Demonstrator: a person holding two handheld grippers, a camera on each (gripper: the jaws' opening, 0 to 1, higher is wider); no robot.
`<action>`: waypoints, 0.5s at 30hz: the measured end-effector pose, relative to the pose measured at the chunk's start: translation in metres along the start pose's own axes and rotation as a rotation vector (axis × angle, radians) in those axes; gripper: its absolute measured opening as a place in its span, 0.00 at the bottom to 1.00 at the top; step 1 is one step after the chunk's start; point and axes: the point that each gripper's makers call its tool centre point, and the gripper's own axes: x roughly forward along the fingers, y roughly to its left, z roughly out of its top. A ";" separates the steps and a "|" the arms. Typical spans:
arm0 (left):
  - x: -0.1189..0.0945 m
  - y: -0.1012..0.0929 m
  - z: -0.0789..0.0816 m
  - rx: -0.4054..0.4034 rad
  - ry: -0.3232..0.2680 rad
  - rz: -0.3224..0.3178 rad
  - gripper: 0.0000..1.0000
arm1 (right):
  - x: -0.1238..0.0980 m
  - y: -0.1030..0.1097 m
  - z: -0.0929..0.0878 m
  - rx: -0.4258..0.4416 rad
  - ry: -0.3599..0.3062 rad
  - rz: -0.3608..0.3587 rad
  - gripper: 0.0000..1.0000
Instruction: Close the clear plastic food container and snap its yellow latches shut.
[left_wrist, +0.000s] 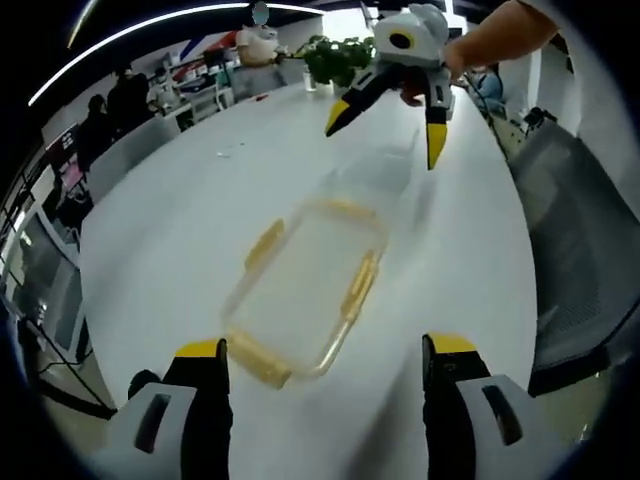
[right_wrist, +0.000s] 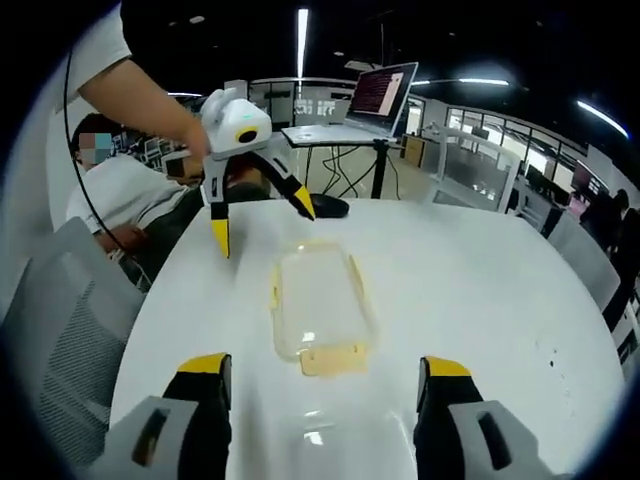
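A clear plastic food container (left_wrist: 305, 290) lies flat on the white table (left_wrist: 180, 230), its lid resting on top. Yellow latches (left_wrist: 265, 245) flare outward along its sides and ends. My left gripper (left_wrist: 325, 365) is open just short of the near end, holding nothing. Beyond the far end hovers my right gripper (left_wrist: 385, 140), open and empty, held by a hand. In the right gripper view the container (right_wrist: 315, 305) lies lengthwise ahead with a yellow latch (right_wrist: 335, 358) splayed flat at the near end. There my right gripper (right_wrist: 322, 370) stands open before it, and the left gripper (right_wrist: 262, 228) hangs open over the far end.
Grey chairs (left_wrist: 580, 250) (right_wrist: 50, 330) stand along the table's edge. A potted plant (left_wrist: 335, 55) sits at one end of the table. A laptop (right_wrist: 380, 95) on a stand and a small black object (right_wrist: 325, 207) are past the other end. A person (right_wrist: 120, 195) sits nearby.
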 end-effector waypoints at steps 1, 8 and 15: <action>0.000 0.001 0.000 0.005 0.004 -0.005 0.77 | 0.003 0.000 0.000 -0.005 0.004 0.006 0.75; 0.001 0.009 -0.005 0.060 0.040 -0.030 0.77 | 0.016 0.000 0.002 -0.016 0.027 0.037 0.76; 0.003 0.022 -0.009 0.115 0.072 -0.042 0.75 | 0.027 -0.004 0.002 -0.028 0.063 0.050 0.77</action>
